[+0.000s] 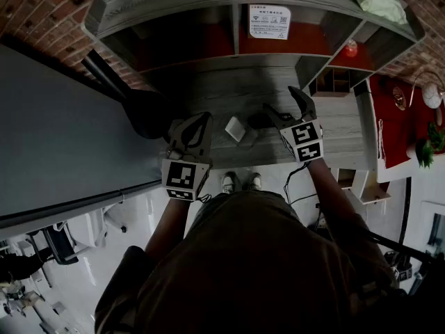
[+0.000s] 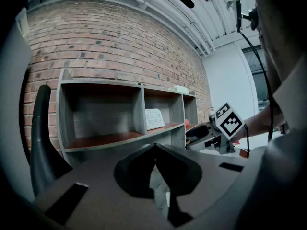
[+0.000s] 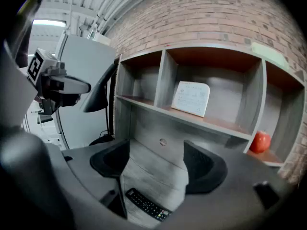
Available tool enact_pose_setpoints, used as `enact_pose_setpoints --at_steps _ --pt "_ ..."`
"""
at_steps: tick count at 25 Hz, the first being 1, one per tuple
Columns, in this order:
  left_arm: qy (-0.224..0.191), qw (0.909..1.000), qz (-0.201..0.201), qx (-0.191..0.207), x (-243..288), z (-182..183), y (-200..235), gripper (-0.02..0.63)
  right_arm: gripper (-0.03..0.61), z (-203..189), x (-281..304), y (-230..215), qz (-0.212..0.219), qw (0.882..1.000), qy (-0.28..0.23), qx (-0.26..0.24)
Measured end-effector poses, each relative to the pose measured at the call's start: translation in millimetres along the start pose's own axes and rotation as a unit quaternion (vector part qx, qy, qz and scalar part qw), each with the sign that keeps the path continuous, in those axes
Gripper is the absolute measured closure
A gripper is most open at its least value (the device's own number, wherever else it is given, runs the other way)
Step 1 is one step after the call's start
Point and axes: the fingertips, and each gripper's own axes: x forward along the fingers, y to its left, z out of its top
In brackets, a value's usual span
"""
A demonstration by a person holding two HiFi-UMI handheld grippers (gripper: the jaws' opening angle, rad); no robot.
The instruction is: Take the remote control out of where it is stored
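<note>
The black remote control (image 3: pixel 146 205) lies flat on the grey wooden desk (image 3: pixel 158 176), in front of the shelf unit's back panel. My right gripper (image 3: pixel 156 150) hangs just above it, open, with the remote low down by its left jaw and nothing between the fingers. From the head view that gripper (image 1: pixel 288 111) points at the desk under the shelf. My left gripper (image 1: pixel 201 120) hovers over the desk further left. Its jaws meet at the tips (image 2: pixel 154 147) and hold nothing. The head view does not show the remote clearly.
A grey shelf unit (image 1: pixel 236 47) stands at the back with a white card (image 1: pixel 269 21) and a red ball (image 3: pixel 260 142) in it. A small light box (image 1: pixel 236 129) sits between the grippers. A black lamp (image 1: pixel 142 110) and a large grey screen (image 1: pixel 55 138) stand at the left.
</note>
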Motion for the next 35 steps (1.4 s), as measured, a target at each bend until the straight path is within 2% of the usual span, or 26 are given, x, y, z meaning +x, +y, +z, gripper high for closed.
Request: enact_pose_setpoints --at_steps 5,9,16,17,18,19,20,24,27,35 --pt "-0.018 0.9996 0.02 0.006 -1.8 8.1 2.7 0.603 0.224 25.3 -21.1 9.4 0.002 0.999 -0.042 -0.019" --pt "-0.025 0.9995 0.017 0.007 -0.8 12.5 0.6 0.603 0.225 37.6 -35.3 11.8 0.002 0.998 -0.059 -0.015" --pt "-0.03 0.9993 0.018 0.009 -1.3 17.2 1.4 0.603 0.234 62.5 -59.4 20.2 0.0 0.995 -0.092 -0.045" --pt "-0.031 0.9993 0.019 0.009 -1.7 17.8 2.0 0.603 0.244 66.7 -63.2 20.3 -0.001 0.994 -0.101 -0.044" --pt "-0.031 0.9993 0.02 0.009 -2.1 18.3 2.5 0.603 0.292 70.7 -67.5 19.6 -0.004 0.993 -0.112 -0.04" --pt "-0.032 0.9992 0.022 0.009 -2.6 18.6 3.0 0.603 0.396 73.9 -71.7 18.5 -0.009 0.992 -0.122 -0.035" --pt "-0.032 0.9992 0.023 0.008 -3.1 18.9 3.2 0.603 0.445 76.0 -75.4 17.4 -0.013 0.991 -0.13 -0.032" --pt "-0.035 0.999 0.027 0.006 -5.2 21.1 3.4 0.603 0.539 80.6 -84.5 17.9 -0.013 0.988 -0.148 -0.03" --pt "-0.035 0.999 0.028 0.006 -6.6 22.5 3.7 0.603 0.565 81.4 -88.0 19.3 -0.007 0.988 -0.152 -0.025" --pt "-0.026 0.9991 0.027 0.02 -5.6 20.3 4.2 0.603 0.566 71.4 -84.8 18.3 0.004 0.991 -0.131 -0.004"
